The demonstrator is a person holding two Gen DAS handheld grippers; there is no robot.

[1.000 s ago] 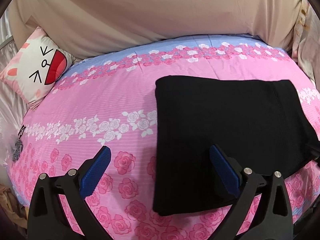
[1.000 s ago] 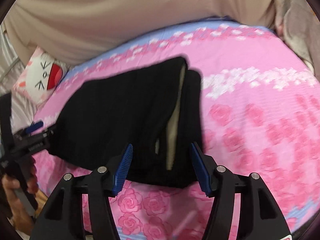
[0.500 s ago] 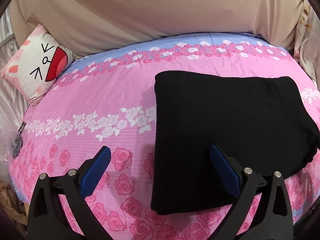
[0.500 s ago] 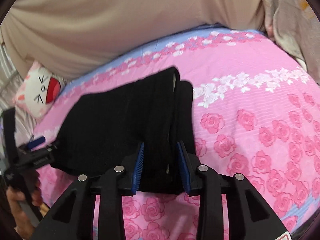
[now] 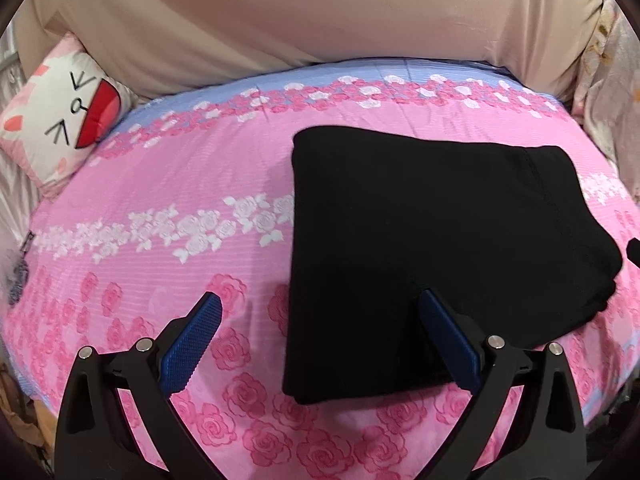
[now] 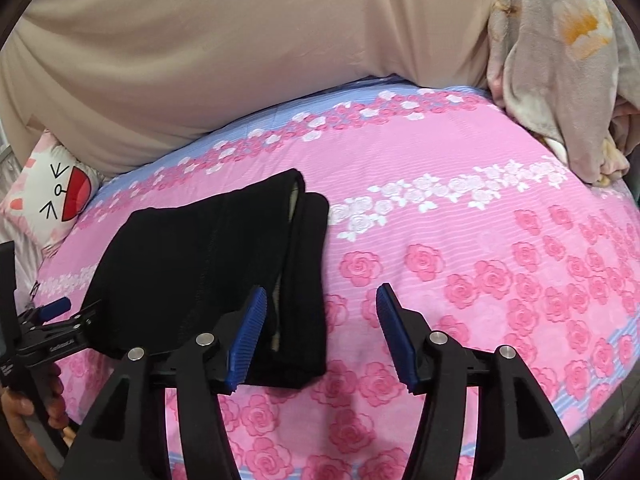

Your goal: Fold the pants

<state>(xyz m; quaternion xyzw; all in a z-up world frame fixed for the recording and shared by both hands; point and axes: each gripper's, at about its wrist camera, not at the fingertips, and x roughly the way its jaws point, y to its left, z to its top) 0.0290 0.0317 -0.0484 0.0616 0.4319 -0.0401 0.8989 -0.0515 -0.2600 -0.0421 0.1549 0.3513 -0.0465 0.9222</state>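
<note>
The black pants (image 5: 436, 248) lie folded in a flat block on the pink rose bed sheet (image 5: 168, 208). All places here go from the pants.

The left gripper (image 5: 320, 332) hangs over the pants' near left corner, jaws wide apart, holding nothing. One blue pad (image 5: 450, 338) is over the black cloth; the other is over bare sheet just left of the pants' left edge.

The right gripper (image 6: 320, 330) is at the pants' near right edge (image 6: 320, 280), also spread wide w/ nothing in it. Its left pad is over the cloth, its right pad over sheet.

Lots of bare sheet right of the pants. A cat pillow (image 5: 60, 116) sits far left. A blanket heap (image 6: 560, 72) sits far right. A tan cover (image 5: 320, 16) is behind.
</note>
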